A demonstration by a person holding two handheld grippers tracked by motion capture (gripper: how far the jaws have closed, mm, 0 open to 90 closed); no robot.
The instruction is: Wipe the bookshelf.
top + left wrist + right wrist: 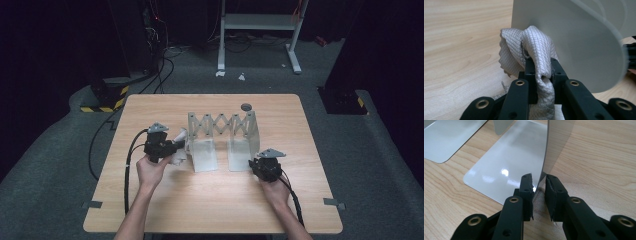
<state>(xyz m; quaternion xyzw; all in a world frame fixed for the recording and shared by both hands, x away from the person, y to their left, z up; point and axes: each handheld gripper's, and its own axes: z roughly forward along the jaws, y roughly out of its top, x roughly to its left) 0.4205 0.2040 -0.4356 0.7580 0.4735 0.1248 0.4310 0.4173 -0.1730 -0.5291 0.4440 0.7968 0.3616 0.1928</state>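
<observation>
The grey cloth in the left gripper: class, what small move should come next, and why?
Probably a short wiping stroke along the plate. The left gripper is shut on the grey cloth, which already touches the left upright plate of the expanding bookend, while the right gripper straddles the right plate's edge, seemingly steadying it.

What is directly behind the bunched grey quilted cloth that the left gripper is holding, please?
The upright grey metal plate of the expandable bookend stands directly behind the grey quilted cloth. The cloth covers the part of the plate behind it, so whether they touch cannot be seen.
</observation>
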